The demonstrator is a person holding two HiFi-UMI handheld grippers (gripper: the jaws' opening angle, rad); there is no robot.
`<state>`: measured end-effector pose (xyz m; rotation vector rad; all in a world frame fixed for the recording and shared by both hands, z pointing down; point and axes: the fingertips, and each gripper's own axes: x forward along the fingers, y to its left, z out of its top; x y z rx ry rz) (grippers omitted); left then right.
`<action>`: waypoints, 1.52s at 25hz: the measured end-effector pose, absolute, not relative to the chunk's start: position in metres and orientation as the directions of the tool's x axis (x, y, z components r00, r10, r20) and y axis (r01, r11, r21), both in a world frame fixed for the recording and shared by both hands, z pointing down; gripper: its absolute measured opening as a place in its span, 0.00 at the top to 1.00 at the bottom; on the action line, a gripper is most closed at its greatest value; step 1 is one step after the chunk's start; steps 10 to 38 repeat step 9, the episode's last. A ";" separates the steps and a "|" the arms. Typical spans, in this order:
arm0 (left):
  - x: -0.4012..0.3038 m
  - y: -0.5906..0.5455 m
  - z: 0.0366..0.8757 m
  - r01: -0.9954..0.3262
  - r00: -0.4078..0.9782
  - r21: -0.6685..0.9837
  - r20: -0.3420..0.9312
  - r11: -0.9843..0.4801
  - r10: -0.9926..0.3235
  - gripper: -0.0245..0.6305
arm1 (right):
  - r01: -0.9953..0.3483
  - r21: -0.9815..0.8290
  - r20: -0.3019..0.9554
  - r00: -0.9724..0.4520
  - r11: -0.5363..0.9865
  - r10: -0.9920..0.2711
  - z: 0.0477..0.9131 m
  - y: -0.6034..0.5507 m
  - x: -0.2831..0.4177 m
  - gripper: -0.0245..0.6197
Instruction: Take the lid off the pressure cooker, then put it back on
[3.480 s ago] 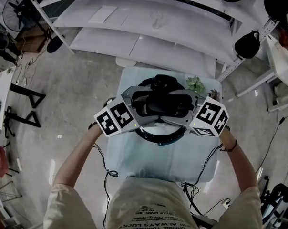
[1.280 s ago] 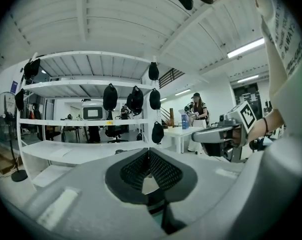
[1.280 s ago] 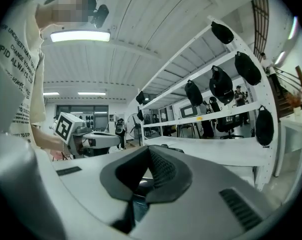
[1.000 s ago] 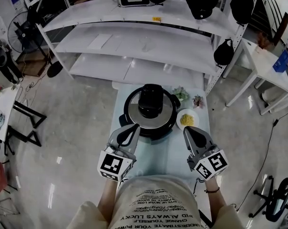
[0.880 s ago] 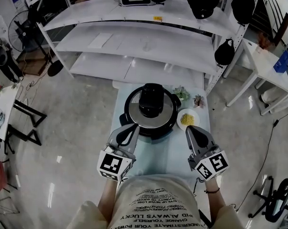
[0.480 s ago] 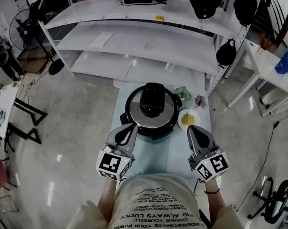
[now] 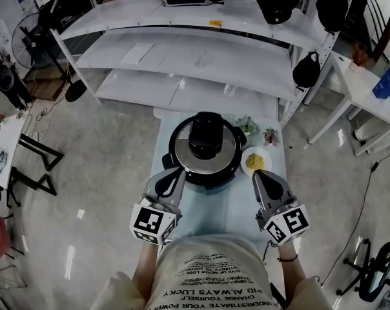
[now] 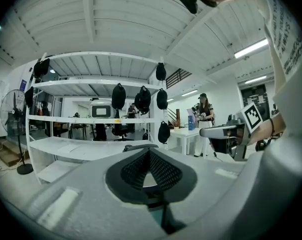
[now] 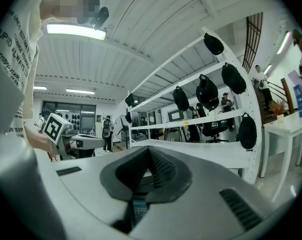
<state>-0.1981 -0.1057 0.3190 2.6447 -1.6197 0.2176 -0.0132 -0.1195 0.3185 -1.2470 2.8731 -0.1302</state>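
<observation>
Pressure cooker [image 7: 211, 179] at the far middle of the bench [image 7: 227, 205], lid [image 7: 205, 148] seated on top. Left tool [image 7: 179, 172] and right tool [image 7: 256, 174] both closed tight, empty, held short of the cooker. With the lid on, task either unstarted or finished.

Table [image 7: 222, 217]: small, rectangular, pale blue top.
- Pressure cooker [image 7: 211, 175]: round and black, at the far middle of the top, with its lid [image 7: 206, 144] on.
- Plate [image 7: 255, 162]: small and white, just right of the cooker, holding yellow food [image 7: 254, 163].
- Green sprig [image 7: 248, 126] and small pinkish item [image 7: 270, 135]: far right corner, too small to identify.
</observation>
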 end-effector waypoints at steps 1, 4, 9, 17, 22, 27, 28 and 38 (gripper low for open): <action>-0.198 -0.106 0.319 -0.889 0.447 -0.043 0.135 -0.456 -0.884 0.93 | -0.729 -0.079 0.028 -0.683 0.680 -0.729 0.319 -0.120 -0.013 0.95; -0.198 -0.108 0.320 -0.889 0.447 -0.036 0.138 -0.456 -0.884 0.93 | -0.729 -0.081 0.030 -0.683 0.679 -0.730 0.320 -0.121 -0.013 0.95; -0.201 -0.107 0.325 -0.893 0.438 -0.039 0.153 -0.448 -0.886 0.93 | -0.730 -0.081 0.038 -0.683 0.679 -0.729 0.324 -0.121 -0.012 0.95; -0.201 -0.107 0.325 -0.893 0.438 -0.039 0.153 -0.448 -0.886 0.93 | -0.730 -0.081 0.038 -0.683 0.679 -0.729 0.324 -0.121 -0.012 0.95; -0.201 -0.107 0.325 -0.893 0.438 -0.039 0.153 -0.448 -0.886 0.93 | -0.730 -0.081 0.038 -0.683 0.679 -0.729 0.324 -0.121 -0.012 0.95; -0.201 -0.107 0.325 -0.893 0.438 -0.039 0.153 -0.448 -0.886 0.93 | -0.730 -0.081 0.038 -0.683 0.679 -0.729 0.324 -0.121 -0.012 0.95; -0.201 -0.107 0.325 -0.893 0.438 -0.039 0.153 -0.448 -0.886 0.93 | -0.730 -0.081 0.038 -0.683 0.679 -0.729 0.324 -0.121 -0.012 0.95; -0.201 -0.107 0.325 -0.893 0.438 -0.039 0.153 -0.448 -0.886 0.93 | -0.730 -0.081 0.038 -0.683 0.679 -0.729 0.324 -0.121 -0.012 0.95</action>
